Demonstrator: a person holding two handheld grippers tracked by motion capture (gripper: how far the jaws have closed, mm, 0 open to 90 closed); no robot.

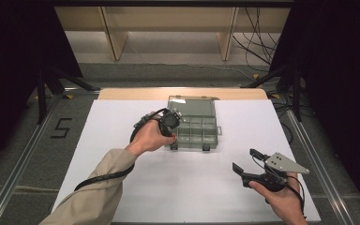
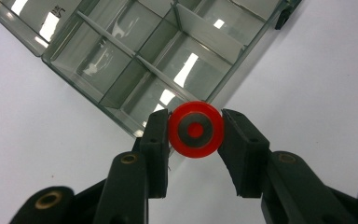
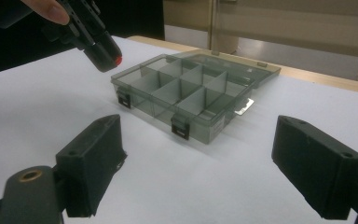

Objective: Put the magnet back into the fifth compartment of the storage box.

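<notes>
black left gripper (image 2: 196, 133), round red wheel (image 2: 196, 130)

A red ring (image 2: 196, 130) with a grey band and a red centre sits between the black pads of the left gripper (image 2: 196, 135). The compartment box (image 1: 193, 125) is smoky grey-green and see-through, with black latches. The table (image 1: 122, 131) is white with a pale wooden far edge. The right gripper (image 1: 247, 161) is black with a grey plate. The sleeve (image 1: 96, 192) is beige.
</notes>
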